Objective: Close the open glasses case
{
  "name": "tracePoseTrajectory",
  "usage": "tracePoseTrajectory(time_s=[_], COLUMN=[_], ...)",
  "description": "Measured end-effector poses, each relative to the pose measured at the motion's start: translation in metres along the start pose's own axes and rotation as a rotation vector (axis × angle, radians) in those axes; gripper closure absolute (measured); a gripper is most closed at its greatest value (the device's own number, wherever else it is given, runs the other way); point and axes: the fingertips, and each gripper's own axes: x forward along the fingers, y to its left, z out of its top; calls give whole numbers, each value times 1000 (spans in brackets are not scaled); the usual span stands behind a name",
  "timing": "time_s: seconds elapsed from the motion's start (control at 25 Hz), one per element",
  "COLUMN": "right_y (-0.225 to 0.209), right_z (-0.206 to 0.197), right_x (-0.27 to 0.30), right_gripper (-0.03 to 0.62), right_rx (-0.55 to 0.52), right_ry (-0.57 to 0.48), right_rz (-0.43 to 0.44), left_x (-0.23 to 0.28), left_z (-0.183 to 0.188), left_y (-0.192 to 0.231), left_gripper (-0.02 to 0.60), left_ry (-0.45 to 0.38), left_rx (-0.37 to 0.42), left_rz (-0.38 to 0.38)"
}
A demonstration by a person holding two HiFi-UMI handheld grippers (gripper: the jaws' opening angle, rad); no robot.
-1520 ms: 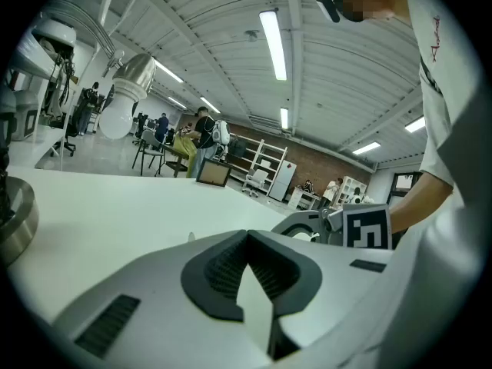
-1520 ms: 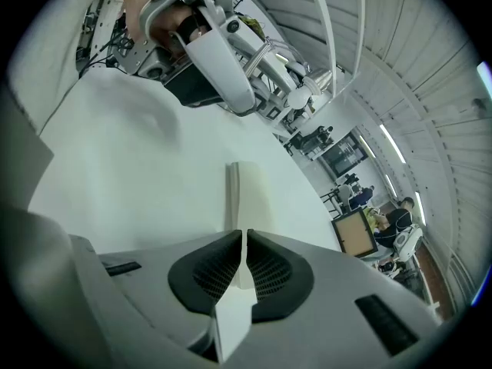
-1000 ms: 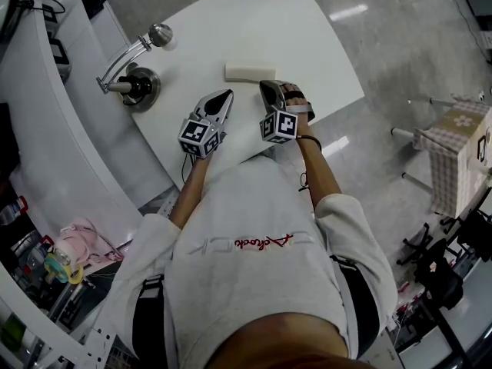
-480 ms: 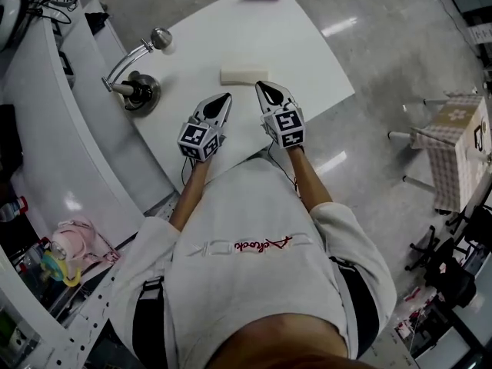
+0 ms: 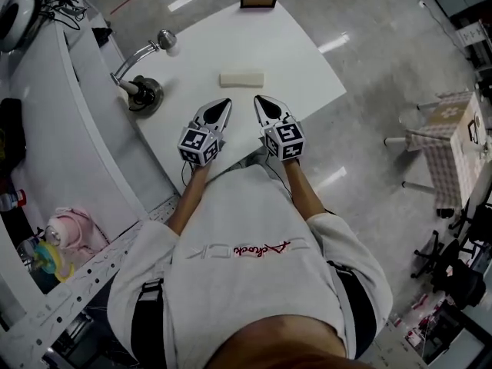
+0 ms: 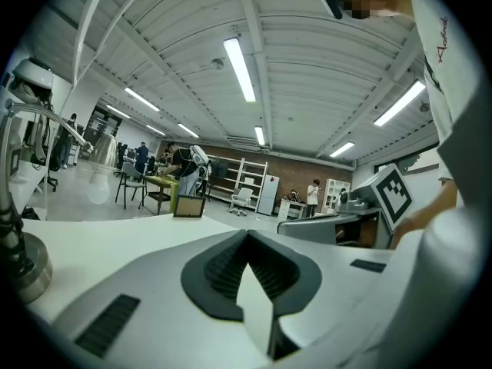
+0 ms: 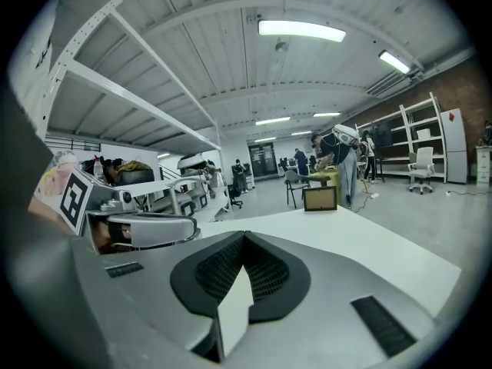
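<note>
Head view: the glasses case (image 5: 241,78) looks shut on the desk (image 5: 307,60). My left tongs (image 5: 223,106) and right tongs (image 5: 261,102) are pressed together, empty, near it. I should back off gently, no bumps.

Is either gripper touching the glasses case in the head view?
No: the glasses case lies apart on the table, left gripper and right gripper both short of it.

Left gripper (image 5: 224,103) and right gripper (image 5: 258,100) side by side, both closed
</note>
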Motion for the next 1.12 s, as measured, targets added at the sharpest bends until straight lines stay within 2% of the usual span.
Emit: tracePoseTrajectory(time_s=[0.24,0.64,1.12], right_y=[23,46,69], right_z=[-10,-18,-30], right_x=[-31,-84,-163], right_gripper=[576,576,576], right_rx=[-3,-15,-34], right_ry=[-3,-7,-14], right_rz=[-10,47,72], left_x=[-19,-40,-81], left_z=[-6,-7,-25], left_y=[-23,-68,-140], left_gripper=[555,555,555], left_ry=[-9,-47,-59], left_rx=[12,23,37], left_rz=[-11,26,63])
